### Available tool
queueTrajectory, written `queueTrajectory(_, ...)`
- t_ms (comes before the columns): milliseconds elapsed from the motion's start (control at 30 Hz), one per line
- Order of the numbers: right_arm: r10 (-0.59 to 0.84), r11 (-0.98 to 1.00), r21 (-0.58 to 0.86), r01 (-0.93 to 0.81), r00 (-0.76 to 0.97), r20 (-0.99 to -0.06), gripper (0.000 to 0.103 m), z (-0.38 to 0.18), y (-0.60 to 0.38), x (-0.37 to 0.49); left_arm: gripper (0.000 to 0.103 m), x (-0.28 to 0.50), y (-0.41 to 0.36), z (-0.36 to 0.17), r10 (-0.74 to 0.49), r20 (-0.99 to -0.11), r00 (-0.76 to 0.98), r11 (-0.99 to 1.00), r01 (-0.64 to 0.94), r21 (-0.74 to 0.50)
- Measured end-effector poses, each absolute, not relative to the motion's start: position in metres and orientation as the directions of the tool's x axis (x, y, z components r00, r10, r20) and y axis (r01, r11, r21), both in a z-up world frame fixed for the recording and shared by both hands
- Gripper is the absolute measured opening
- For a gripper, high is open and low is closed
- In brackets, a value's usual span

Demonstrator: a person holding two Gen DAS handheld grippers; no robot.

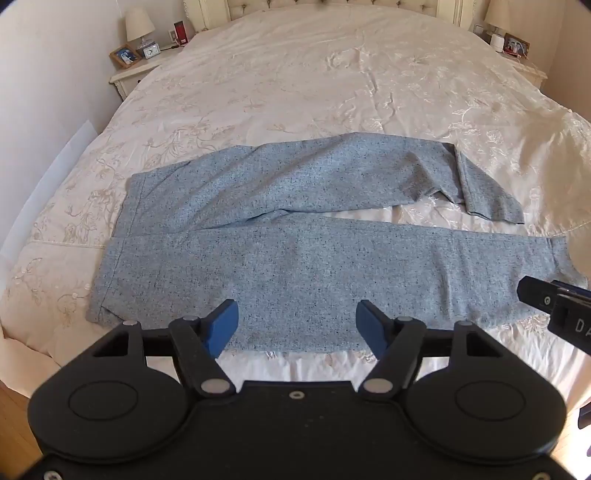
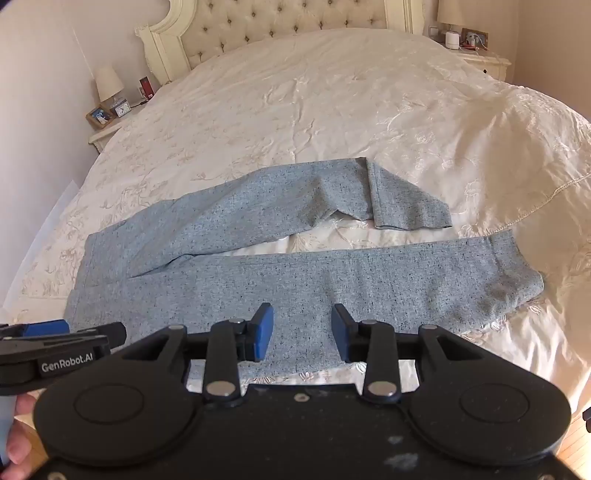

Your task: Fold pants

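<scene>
Pants (image 1: 295, 236) spread flat on bed (image 1: 295, 74), legs apart, far cuff flipped over; no fold made yet. Left tongs (image 1: 297, 325) wide, right tongs (image 2: 302, 338) narrower, both empty above near leg.

Open bedspread stretches across the far half of the bed (image 1: 314, 74), bare from the pants (image 1: 295, 266) up to the tufted headboard (image 2: 280, 26), leaving wide room to reach over the cloth. A strip of bedspread shows between the two legs, widening toward the cuffs. The far leg's cuff is doubled back on itself. A raised, puffed fold of bedspread (image 2: 517, 147) bulges just beyond the cuffs. The left gripper (image 1: 297, 325) and right gripper (image 2: 302, 336) hover side by side above the near leg, jaws apart, nothing between them. Cluttered nightstands (image 1: 140, 70) flank the headboard, well apart from the pants.
</scene>
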State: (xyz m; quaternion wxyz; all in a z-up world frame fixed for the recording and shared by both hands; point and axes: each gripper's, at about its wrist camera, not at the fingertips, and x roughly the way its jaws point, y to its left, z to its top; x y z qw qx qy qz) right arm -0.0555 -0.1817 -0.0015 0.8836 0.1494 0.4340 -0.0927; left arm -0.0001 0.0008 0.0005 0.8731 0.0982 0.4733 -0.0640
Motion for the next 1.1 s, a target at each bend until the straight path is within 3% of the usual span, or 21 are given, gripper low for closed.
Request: queueTrajectory(1100,-0.036,0.953,0.133,0.271,0.538,-0.842,0.038,-0.006,-0.192,-0.065,0.072,-0.018,-0.019,-0.003,-0.023,-0.871,0.492,0.973,0.21,0.093)
